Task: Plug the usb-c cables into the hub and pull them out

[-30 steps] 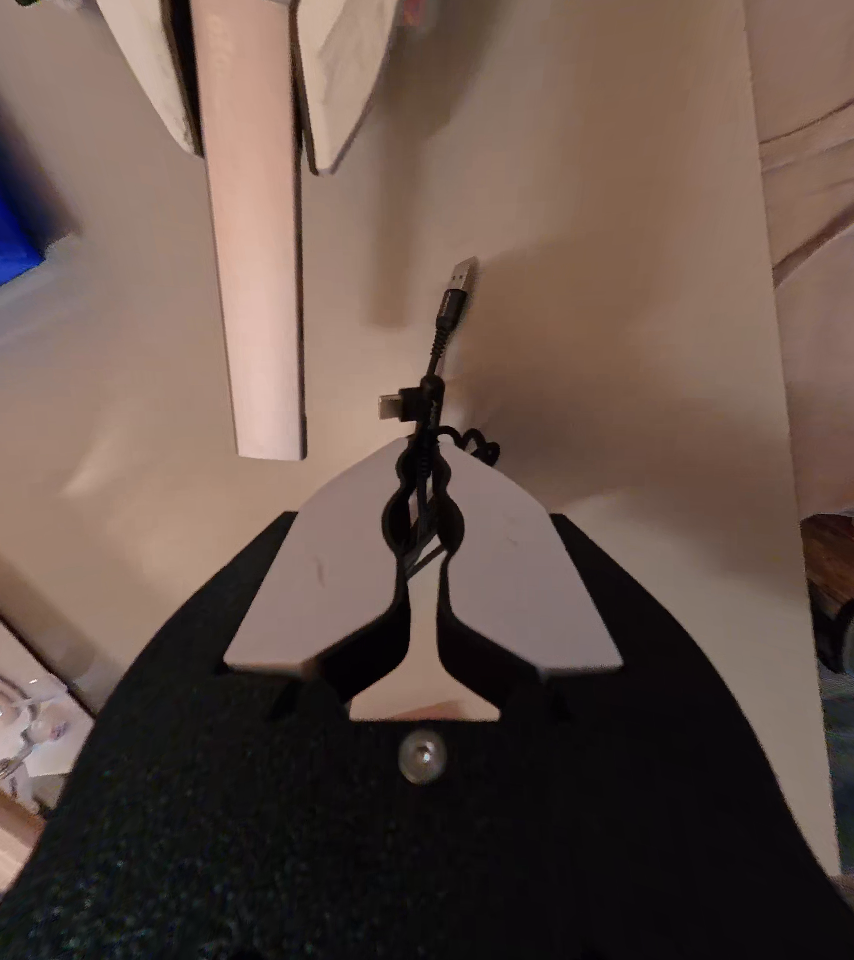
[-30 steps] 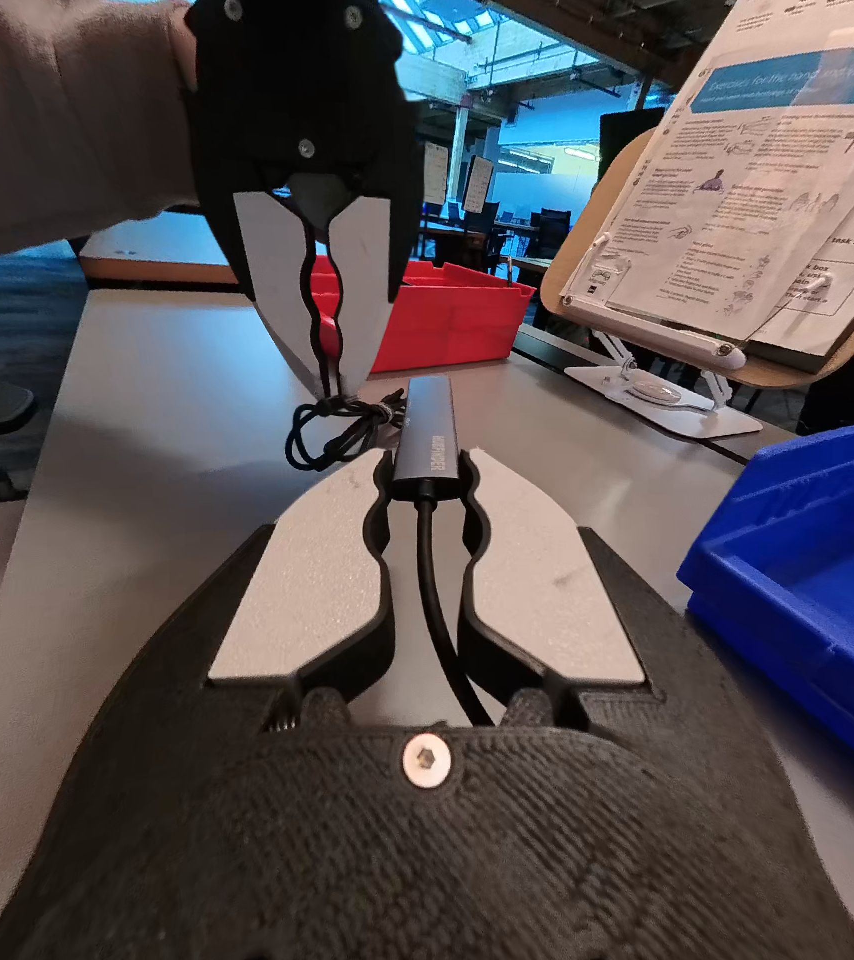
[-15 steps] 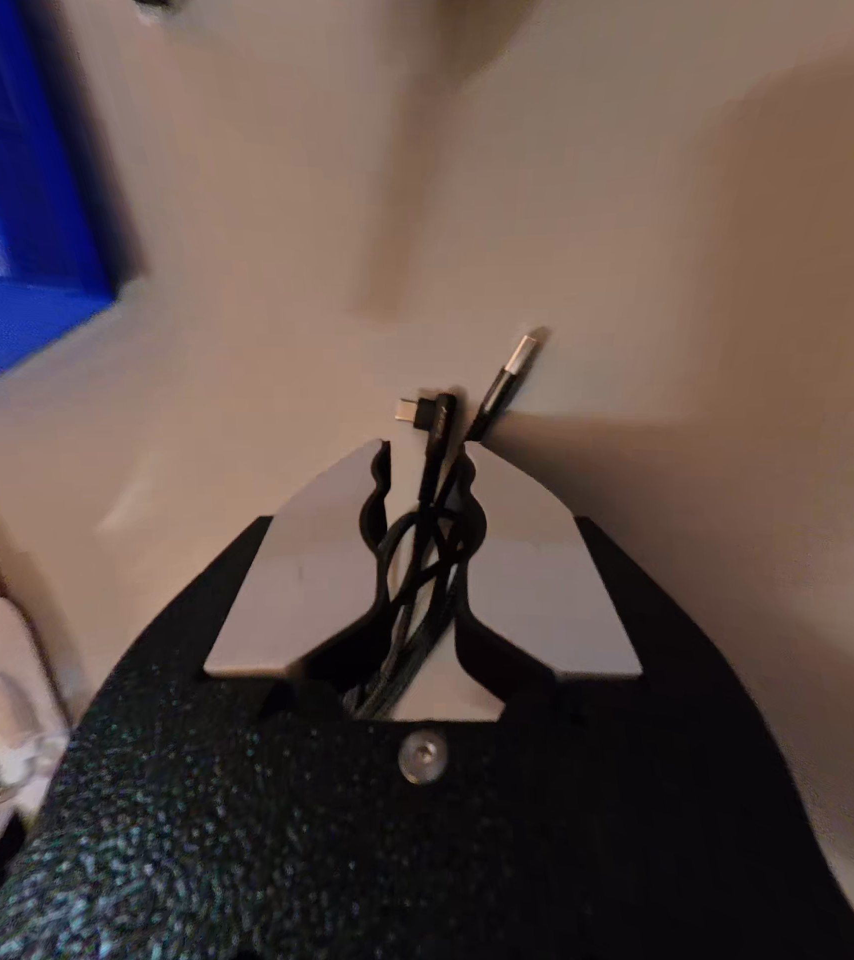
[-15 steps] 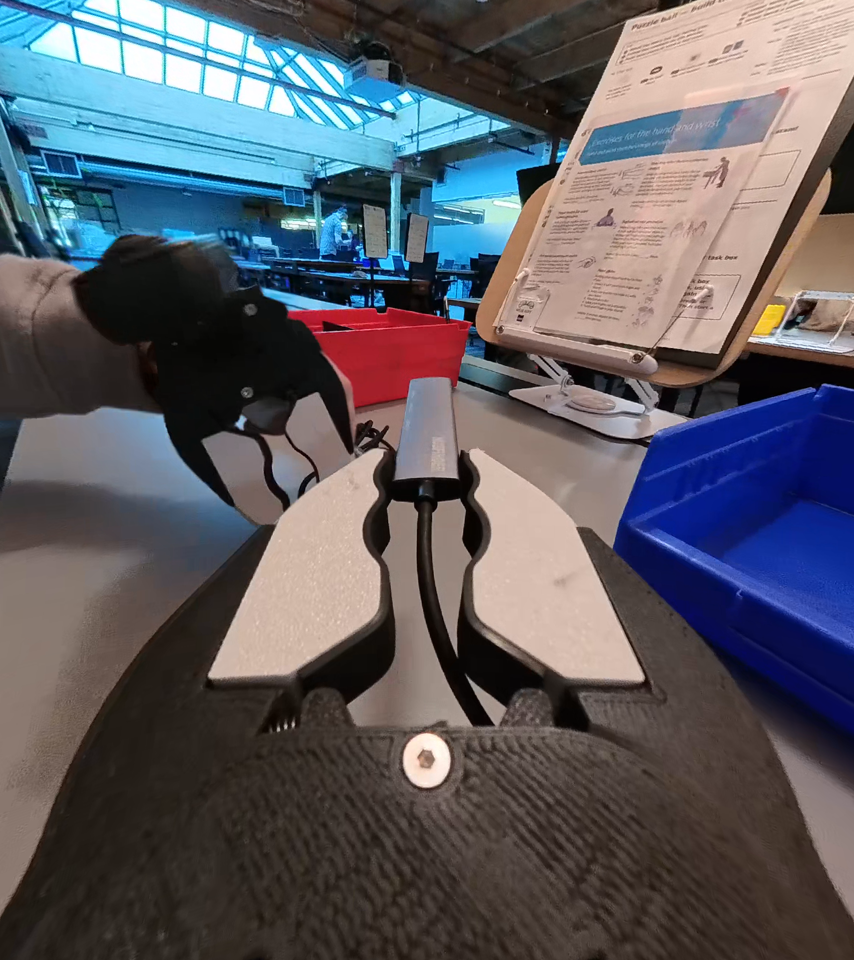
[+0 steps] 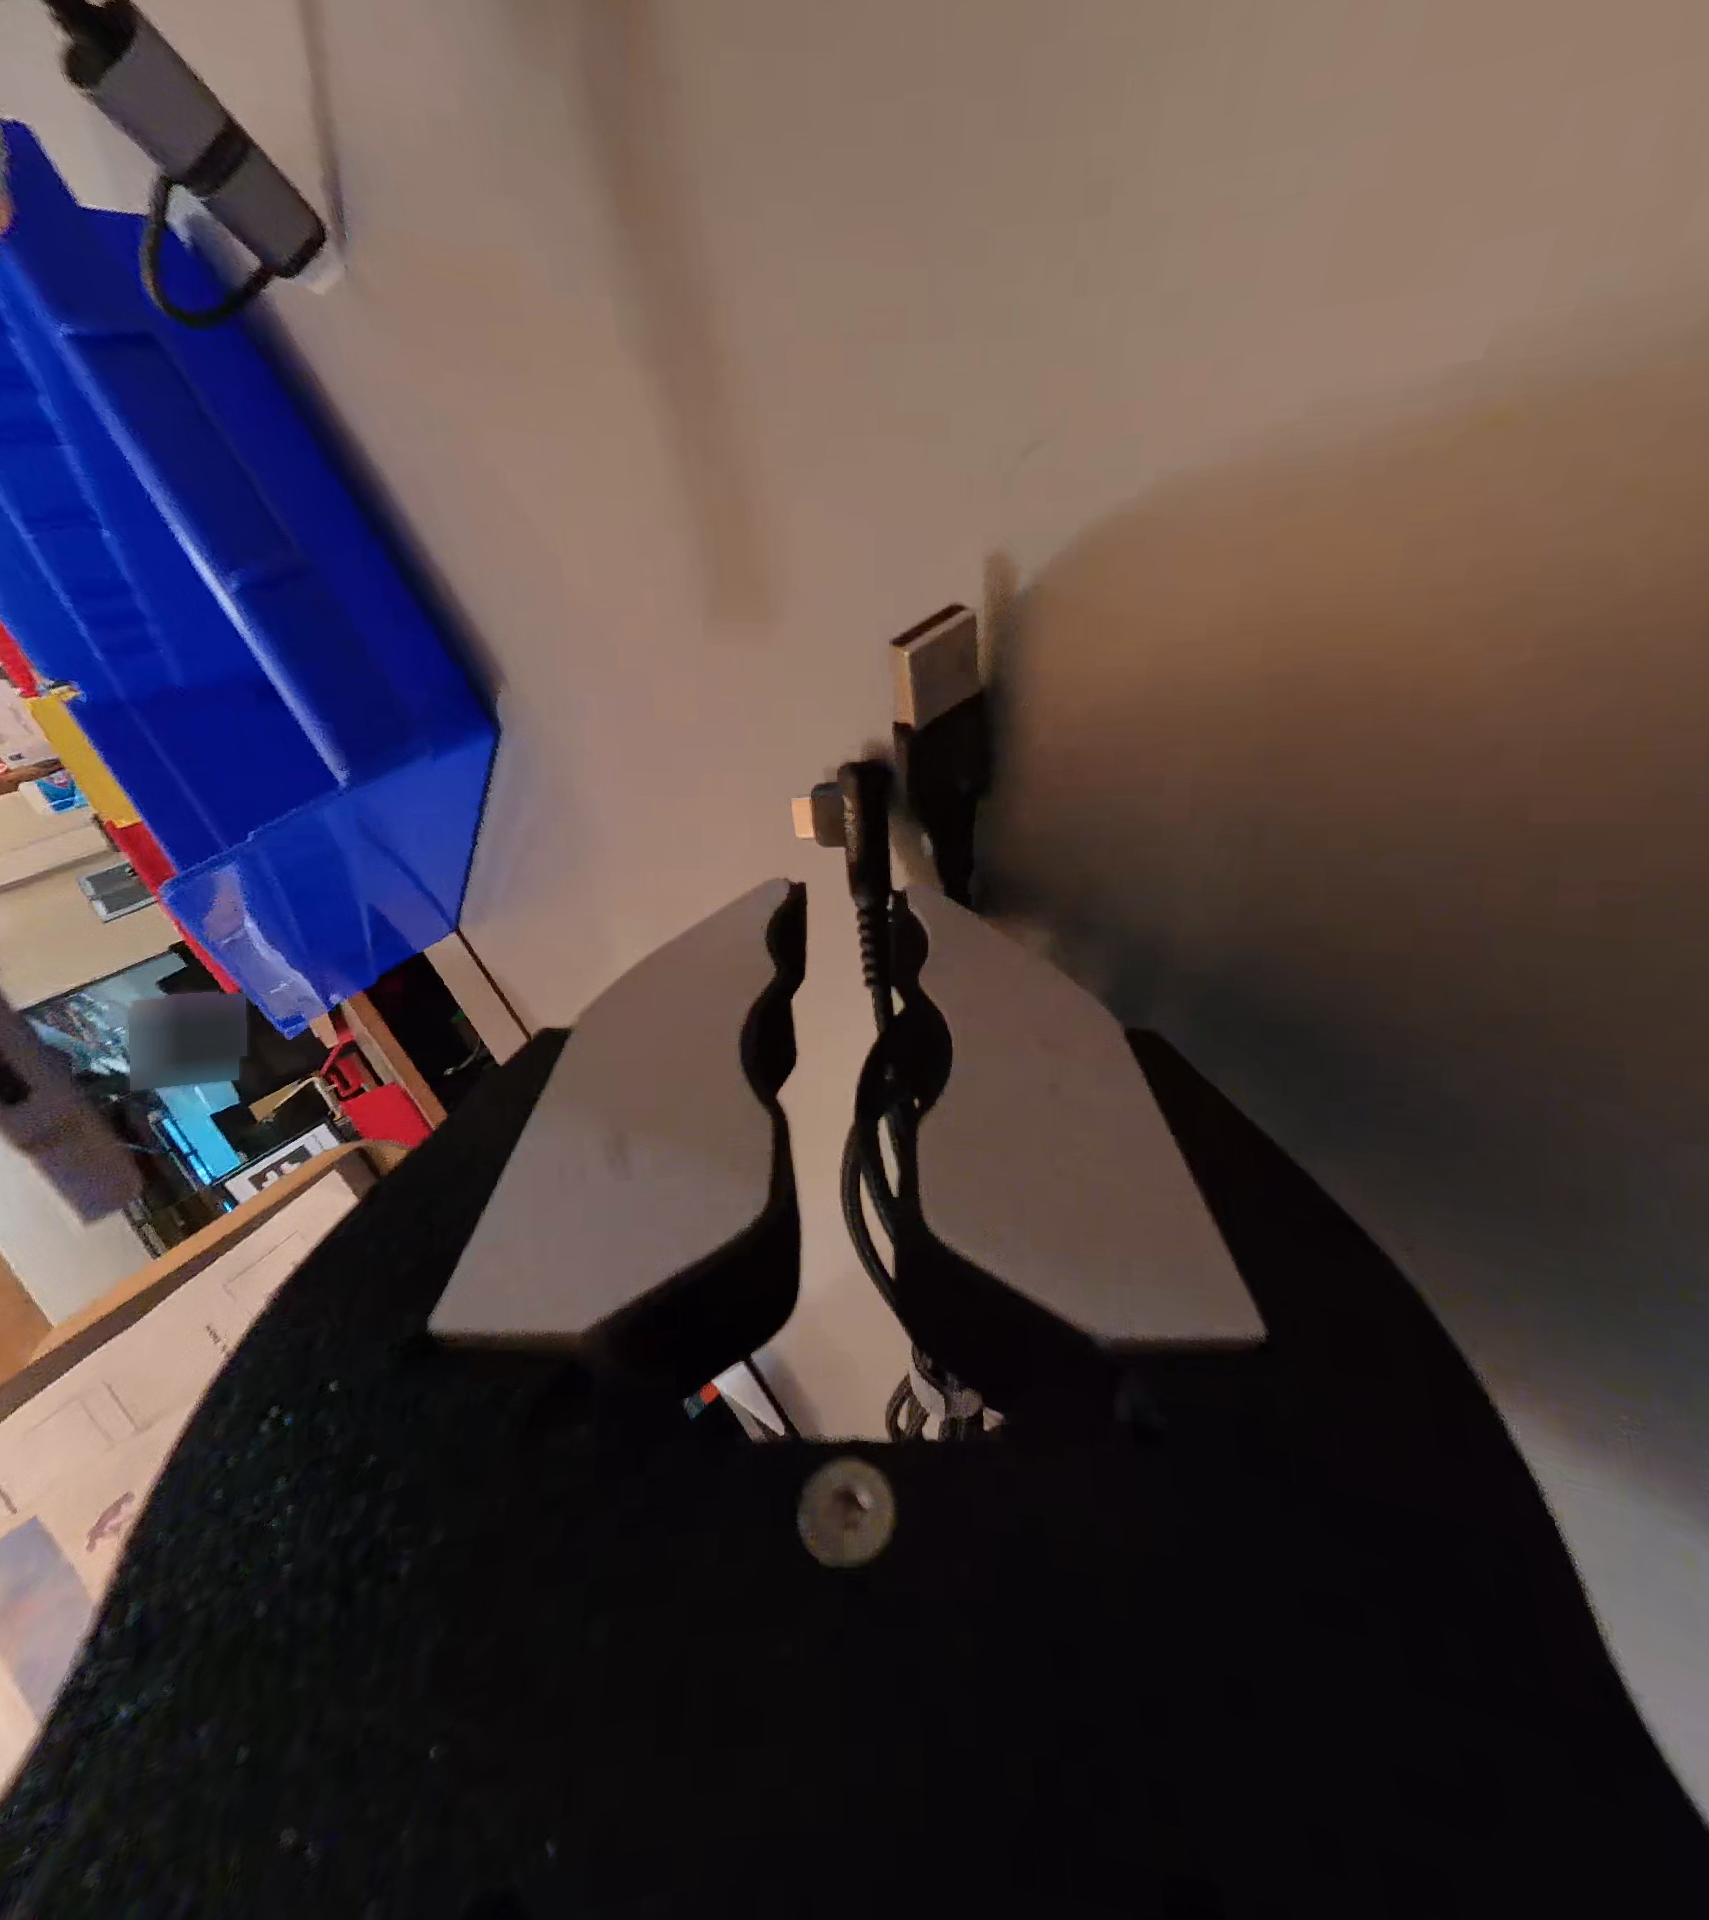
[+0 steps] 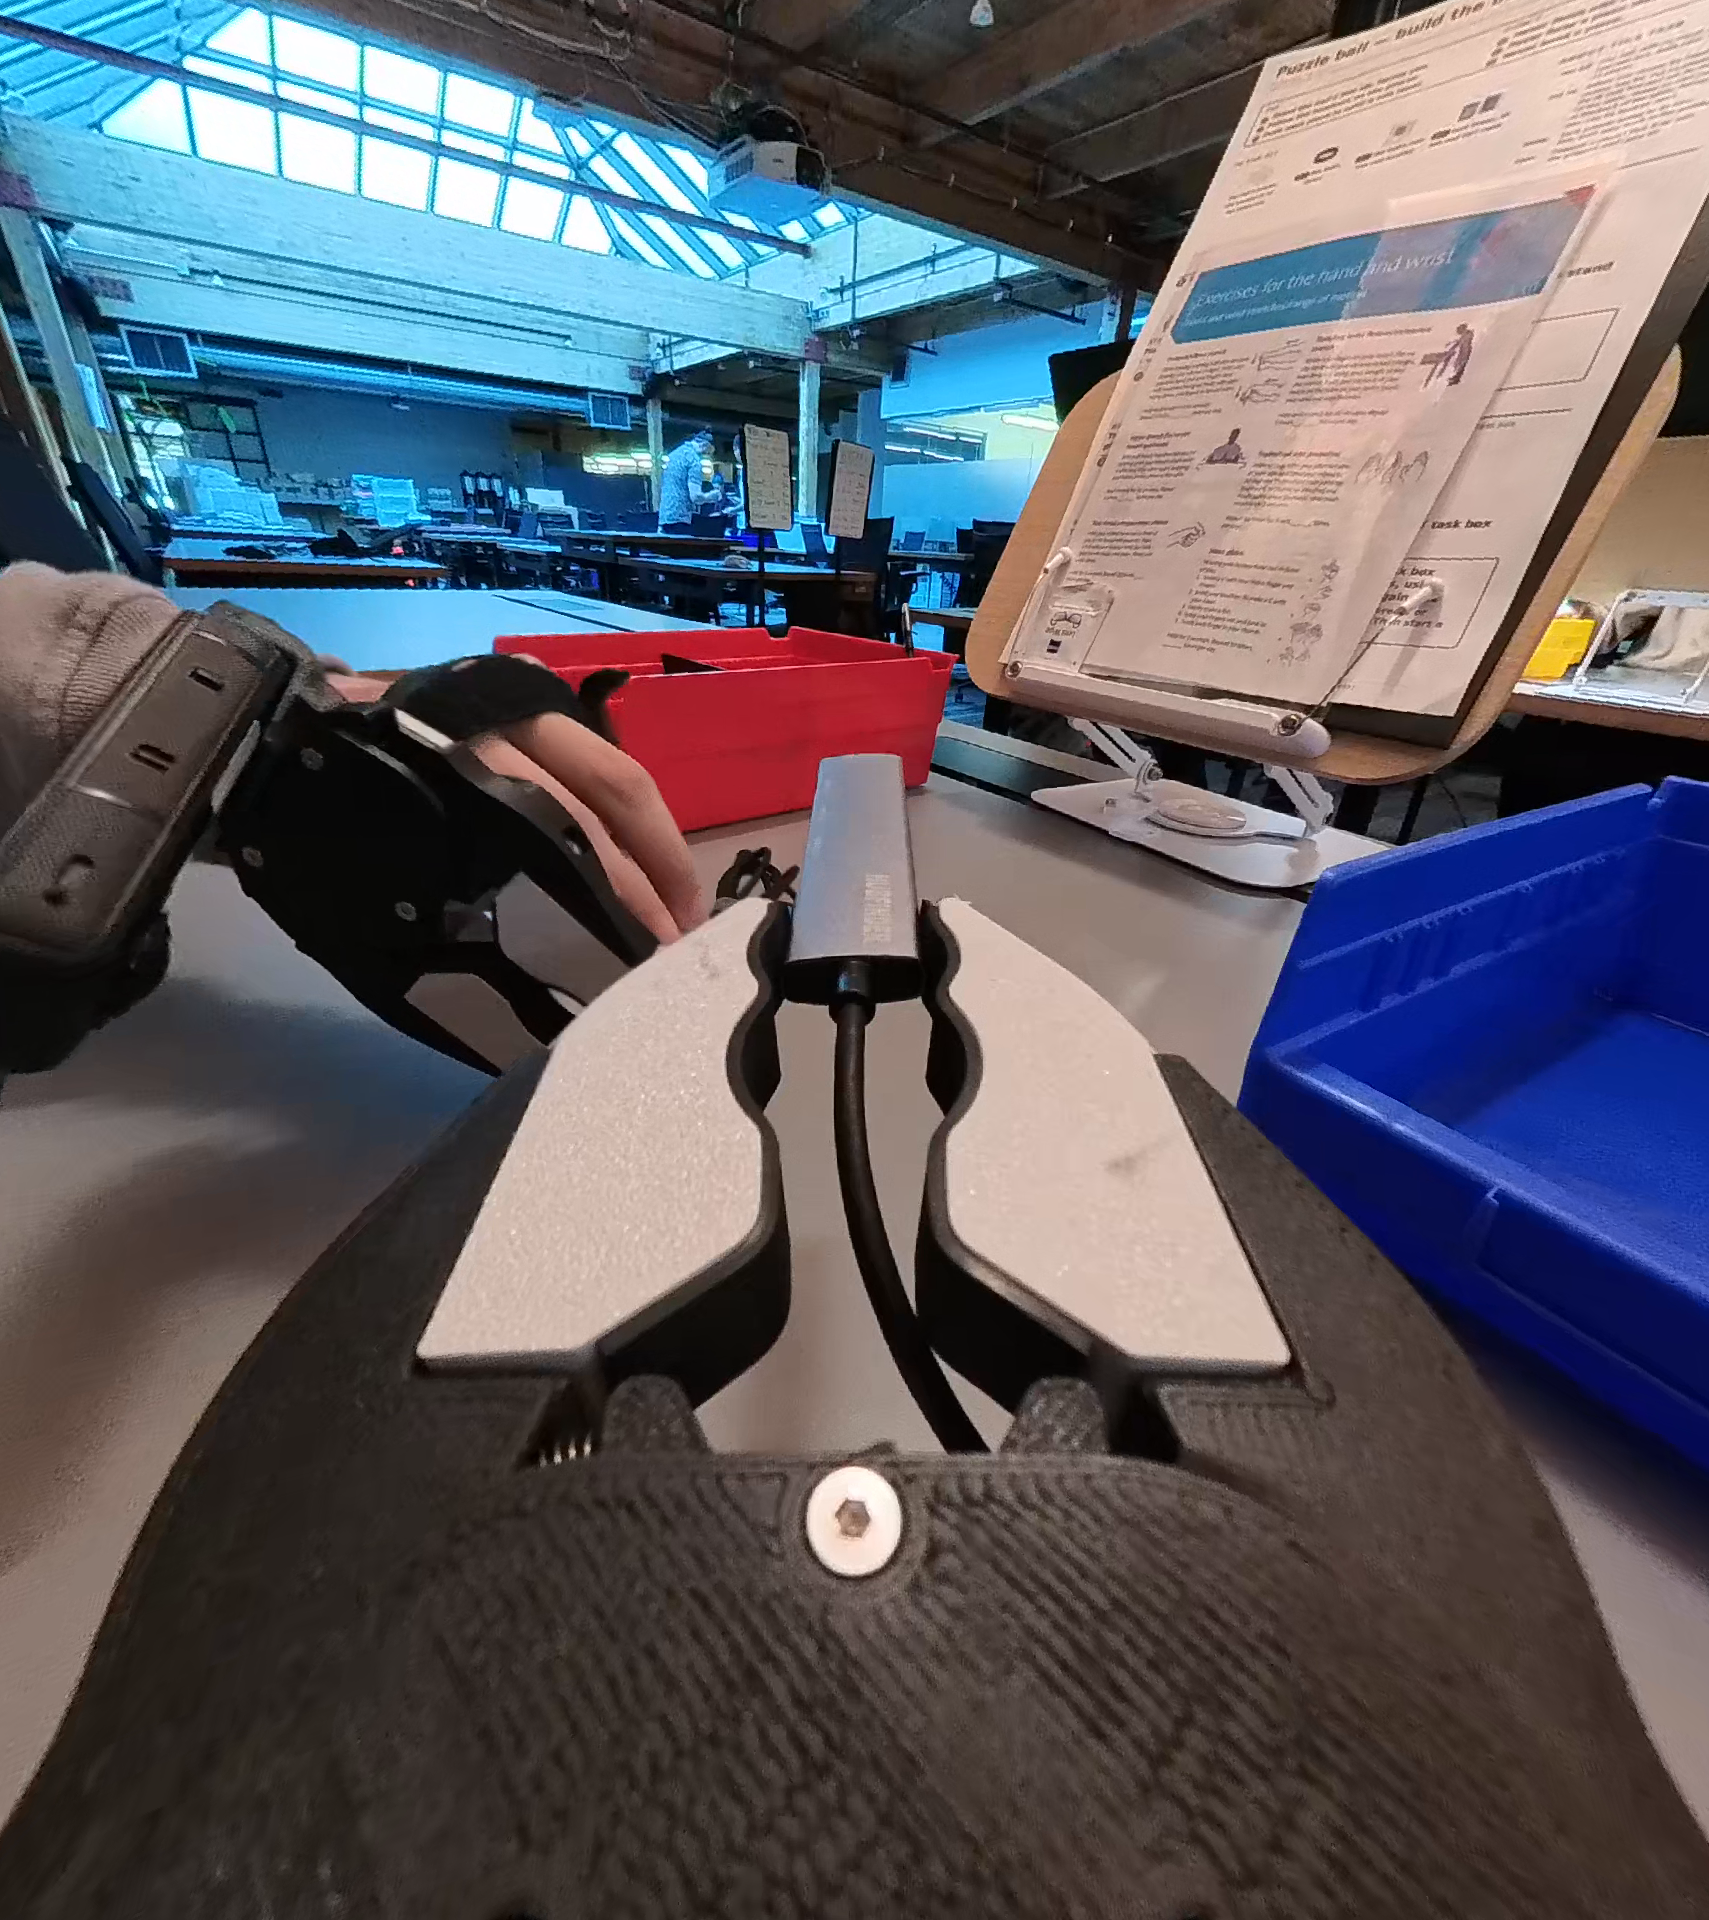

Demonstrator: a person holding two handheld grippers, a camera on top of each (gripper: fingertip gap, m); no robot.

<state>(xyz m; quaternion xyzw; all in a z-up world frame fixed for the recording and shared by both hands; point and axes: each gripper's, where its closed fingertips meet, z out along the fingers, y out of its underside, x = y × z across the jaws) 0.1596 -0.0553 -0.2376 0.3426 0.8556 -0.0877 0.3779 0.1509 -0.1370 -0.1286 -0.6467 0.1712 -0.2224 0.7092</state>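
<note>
My right gripper [image 6: 852, 914] is shut on the near end of a slim grey hub [image 6: 855, 862], which points away over the table. The hub's black lead [image 6: 865, 1143] runs back between the jaws. The hub also shows far off in the left wrist view [image 5: 206, 177]. My left gripper [image 5: 852, 891] is open, with a black cable [image 5: 871, 1091] lying loose along its right finger. The cable's angled usb-c plug [image 5: 834, 821] and a usb-a plug [image 5: 933, 665] lie just past the tips. In the right wrist view the left gripper [image 6: 569, 987] is low on the table, left of the hub.
A blue bin [image 6: 1556, 1091] stands at the right and also shows in the left wrist view [image 5: 206, 582]. A red bin [image 6: 756, 717] is behind the hub. A document stand with papers [image 6: 1349, 416] is at the back right. The grey table [image 6: 154, 1195] stretches out to the left. About 15 centimetres separates my left fingertips from my right.
My left gripper has swung down from above the hub to lie low on the table, and its jaws have opened off the cable. My right gripper still holds the hub.
</note>
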